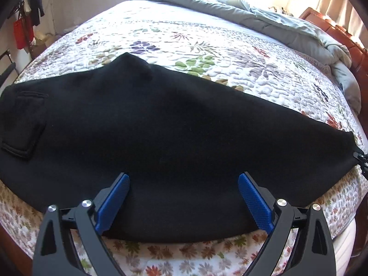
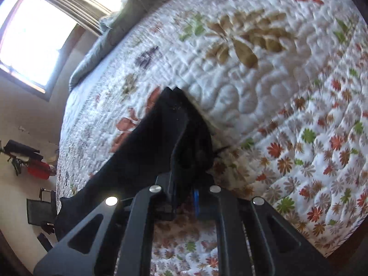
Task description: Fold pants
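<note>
Blue pads [image 1: 255, 203] of the left gripper [image 1: 184, 177] stood wide apart over the near edge of the black pants [image 1: 161, 133], clamping nothing. The pants lay flat across the floral quilt [image 1: 207, 53], one layer over another, a patch pocket [image 1: 21, 126] at the left end and the narrow end reaching the right edge of the left wrist view. A grey duvet [image 1: 287, 25] was bunched along the far side of the bed, near the bright window [image 2: 34, 34].

In the right wrist view, the right gripper [image 2: 181, 138] had its jaws closed tight on a fold of the pants [image 2: 142, 151]. Dark cloth was pinched between the fingers and trailed down to the left across the quilt [image 2: 264, 92]. This view was somewhat blurred.
</note>
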{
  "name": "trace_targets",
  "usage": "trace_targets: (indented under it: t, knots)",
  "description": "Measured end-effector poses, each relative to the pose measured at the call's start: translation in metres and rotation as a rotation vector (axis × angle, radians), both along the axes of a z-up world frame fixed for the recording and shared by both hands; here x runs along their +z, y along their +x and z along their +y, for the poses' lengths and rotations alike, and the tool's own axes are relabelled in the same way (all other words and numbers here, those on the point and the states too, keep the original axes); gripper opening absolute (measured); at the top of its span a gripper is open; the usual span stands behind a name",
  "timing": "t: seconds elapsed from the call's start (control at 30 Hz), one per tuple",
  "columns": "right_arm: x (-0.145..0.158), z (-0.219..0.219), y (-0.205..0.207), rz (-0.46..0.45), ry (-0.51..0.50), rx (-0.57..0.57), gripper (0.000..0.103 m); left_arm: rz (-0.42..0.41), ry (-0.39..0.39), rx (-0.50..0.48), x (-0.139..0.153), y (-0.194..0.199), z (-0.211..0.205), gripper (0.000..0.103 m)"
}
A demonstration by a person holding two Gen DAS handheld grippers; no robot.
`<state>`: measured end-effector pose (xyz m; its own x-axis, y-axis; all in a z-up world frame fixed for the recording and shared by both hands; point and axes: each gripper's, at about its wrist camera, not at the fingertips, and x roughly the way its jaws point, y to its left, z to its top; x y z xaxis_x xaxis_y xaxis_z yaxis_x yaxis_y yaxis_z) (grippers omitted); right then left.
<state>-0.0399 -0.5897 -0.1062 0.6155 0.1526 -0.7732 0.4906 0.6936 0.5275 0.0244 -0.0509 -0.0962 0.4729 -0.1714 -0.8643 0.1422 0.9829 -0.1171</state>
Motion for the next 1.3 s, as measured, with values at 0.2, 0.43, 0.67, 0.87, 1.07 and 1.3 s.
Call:
trace_targets:
  t: [0.2, 0.43, 0.67, 0.87, 1.07, 1.3]
  knots:
    - [0.007, 0.009, 0.002, 0.064, -0.024, -0.029, 0.010, 0.021, -0.001, -0.040, 0.005, 0.007, -0.007, 0.099]
    - [0.097, 0.091, 0.023, -0.130, -0.155, 0.147, 0.010, -0.033, -0.052, 0.041, 0.041, 0.000, 0.025, 0.099]
    - [0.121, 0.229, 0.075, -0.167, -0.278, 0.416, 0.011, -0.035, -0.039, 0.121, 0.050, -0.003, 0.063, 0.099]
    - [0.104, 0.326, 0.108, -0.140, -0.332, 0.605, 0.011, -0.029, -0.042, 0.189, 0.049, -0.010, 0.098, 0.099]
    - [0.072, 0.396, 0.117, -0.084, -0.368, 0.752, 0.011, -0.020, -0.071, 0.237, 0.045, -0.012, 0.123, 0.099]
    - [0.032, 0.452, 0.120, -0.040, -0.330, 0.895, 0.024, -0.002, -0.096, 0.239, 0.038, -0.011, 0.127, 0.099]
